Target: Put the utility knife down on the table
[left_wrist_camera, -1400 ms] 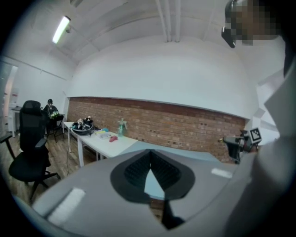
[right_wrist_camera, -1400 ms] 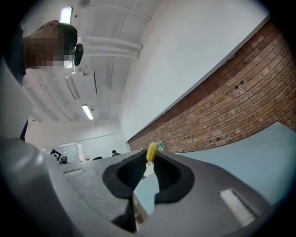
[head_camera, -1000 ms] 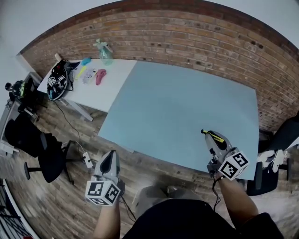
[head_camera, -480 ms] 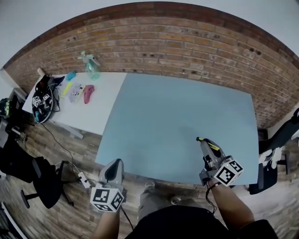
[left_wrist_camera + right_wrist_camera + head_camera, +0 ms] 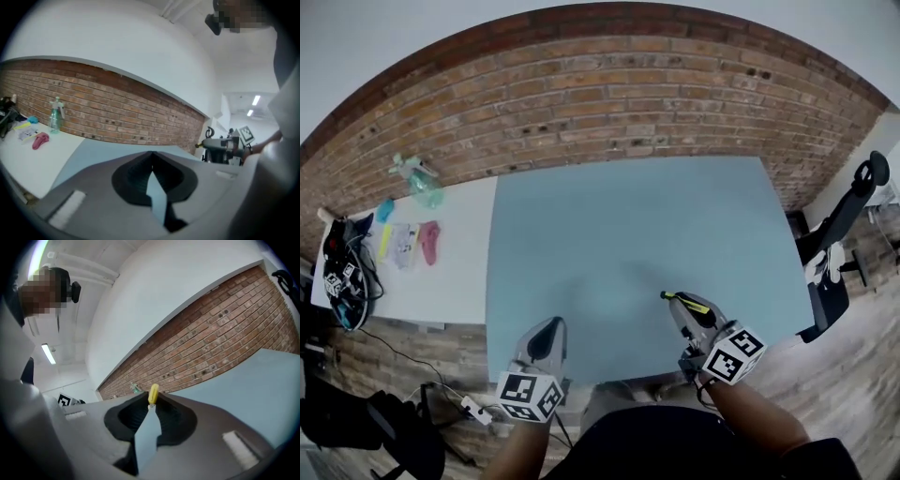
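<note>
The utility knife, yellow and black, is pinched in my right gripper, which hovers over the near edge of the blue-grey table. In the right gripper view the knife's yellow end sticks out past the right gripper's tips, which are shut on it. My left gripper hangs at the table's front edge, left of the right one. In the left gripper view the left gripper's tips meet with nothing between them. That view also shows the knife's tip far to the right.
A white table adjoins on the left with a spray bottle, a pink object and a cable bundle. A brick wall runs behind. A scooter stands right; a power strip lies on the floor.
The head view has swung right. My left gripper has moved from over the floor to the table's front edge. The right gripper, still holding the knife, has shifted a little left.
</note>
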### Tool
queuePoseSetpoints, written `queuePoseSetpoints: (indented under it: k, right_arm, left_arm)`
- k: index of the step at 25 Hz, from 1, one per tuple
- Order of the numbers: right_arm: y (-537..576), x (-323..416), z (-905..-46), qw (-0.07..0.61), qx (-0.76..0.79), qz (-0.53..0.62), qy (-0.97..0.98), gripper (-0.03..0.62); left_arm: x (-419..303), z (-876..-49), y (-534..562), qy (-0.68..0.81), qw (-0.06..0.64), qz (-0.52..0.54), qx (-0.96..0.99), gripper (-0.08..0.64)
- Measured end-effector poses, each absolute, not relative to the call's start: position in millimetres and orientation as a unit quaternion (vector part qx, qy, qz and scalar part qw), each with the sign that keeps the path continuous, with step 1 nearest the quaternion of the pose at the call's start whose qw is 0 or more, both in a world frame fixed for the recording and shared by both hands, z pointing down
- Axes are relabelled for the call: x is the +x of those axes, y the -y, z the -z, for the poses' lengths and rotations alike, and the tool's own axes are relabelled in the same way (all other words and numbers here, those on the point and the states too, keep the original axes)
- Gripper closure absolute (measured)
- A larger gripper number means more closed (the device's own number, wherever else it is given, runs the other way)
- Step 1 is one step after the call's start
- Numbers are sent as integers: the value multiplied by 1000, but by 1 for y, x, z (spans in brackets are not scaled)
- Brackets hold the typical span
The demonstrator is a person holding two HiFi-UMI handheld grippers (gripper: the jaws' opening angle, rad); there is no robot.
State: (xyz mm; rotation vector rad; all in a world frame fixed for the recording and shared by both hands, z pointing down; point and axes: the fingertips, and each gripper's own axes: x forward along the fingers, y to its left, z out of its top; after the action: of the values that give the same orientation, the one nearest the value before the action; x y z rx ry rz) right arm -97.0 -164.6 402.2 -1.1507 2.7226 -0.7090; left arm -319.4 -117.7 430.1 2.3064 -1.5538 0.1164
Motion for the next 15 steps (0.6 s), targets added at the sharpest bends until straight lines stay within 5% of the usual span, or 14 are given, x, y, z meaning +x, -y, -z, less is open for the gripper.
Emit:
queuePoseSetpoints:
  k: [15]
  right_arm:
    - [182,-34,-399,40,-449,197,-871,541]
  left_arm:
    - [-241,-414,191,456,119,-80,878,557]
